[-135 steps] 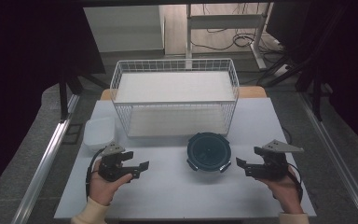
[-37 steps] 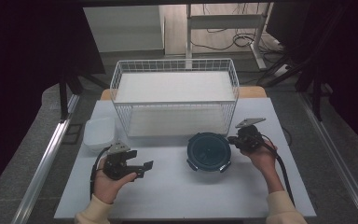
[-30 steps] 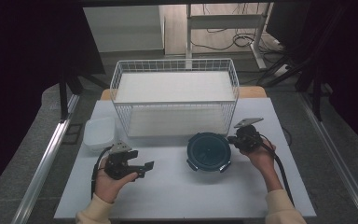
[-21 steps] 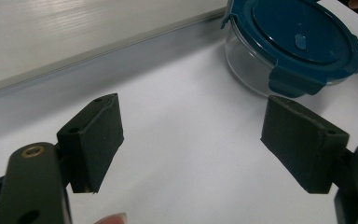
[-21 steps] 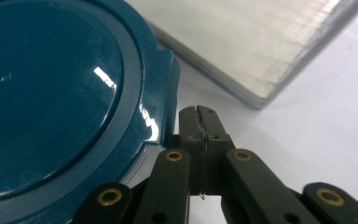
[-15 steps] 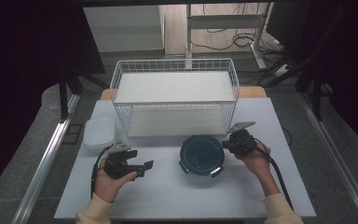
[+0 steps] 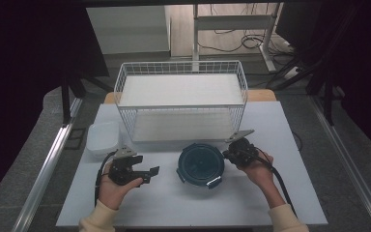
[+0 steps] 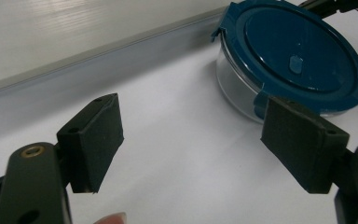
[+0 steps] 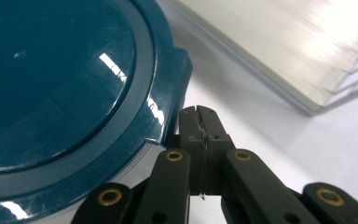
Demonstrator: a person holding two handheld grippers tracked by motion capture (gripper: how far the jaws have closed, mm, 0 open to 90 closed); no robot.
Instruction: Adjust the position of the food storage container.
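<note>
White table (image 7: 270,193) is lying under both my grippers. I am pressing my right gripper (image 9: 198,116), its fingers closed on nothing, against the side of the tub (image 7: 200,164), which is sitting just beside its tips. My left gripper (image 8: 191,140) is hovering wide open, tub ahead of its fingers.

white wire basket (image 7: 181,99), small white tub (image 7: 103,137)

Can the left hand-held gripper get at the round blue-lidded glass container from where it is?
Probably yes: the left hand-held gripper is open, facing the round blue-lidded glass container across bare white table.
</note>
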